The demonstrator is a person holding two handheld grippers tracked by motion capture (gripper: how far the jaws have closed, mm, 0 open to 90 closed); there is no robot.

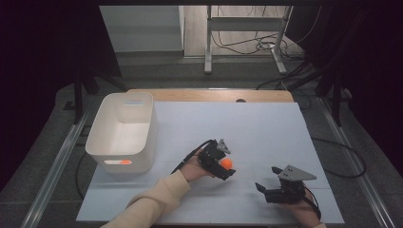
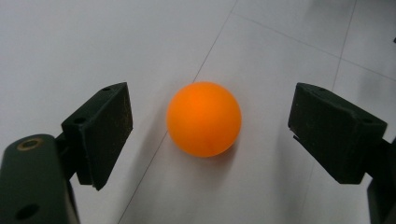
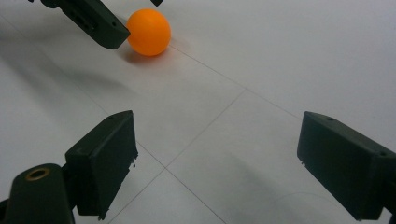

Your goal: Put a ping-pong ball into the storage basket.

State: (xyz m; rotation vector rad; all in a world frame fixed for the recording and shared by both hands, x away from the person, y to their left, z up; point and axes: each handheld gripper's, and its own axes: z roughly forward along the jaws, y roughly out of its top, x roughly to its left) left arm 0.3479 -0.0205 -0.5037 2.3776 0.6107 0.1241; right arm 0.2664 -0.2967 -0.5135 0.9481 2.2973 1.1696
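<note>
An orange ball (image 1: 227, 163) lies on the white table sheet (image 1: 247, 128) near the middle front. My left gripper (image 1: 223, 167) is lowered around it. In the left gripper view the ball (image 2: 204, 119) sits between the two black jaws with a gap on each side, so the left gripper (image 2: 212, 128) is open and touches nothing. My right gripper (image 1: 267, 178) rests lower right of the ball, open, with bare sheet between its jaws (image 3: 219, 163). From there the ball (image 3: 148, 31) shows far off, beside a jaw of the left gripper (image 3: 93, 21).
A white plastic bin (image 1: 142, 123) stands at the table's left. Through its front handle slot something orange (image 1: 125, 162) shows inside. A wooden strip (image 1: 209, 95) runs along the table's far edge. Cables lie on the floor beyond.
</note>
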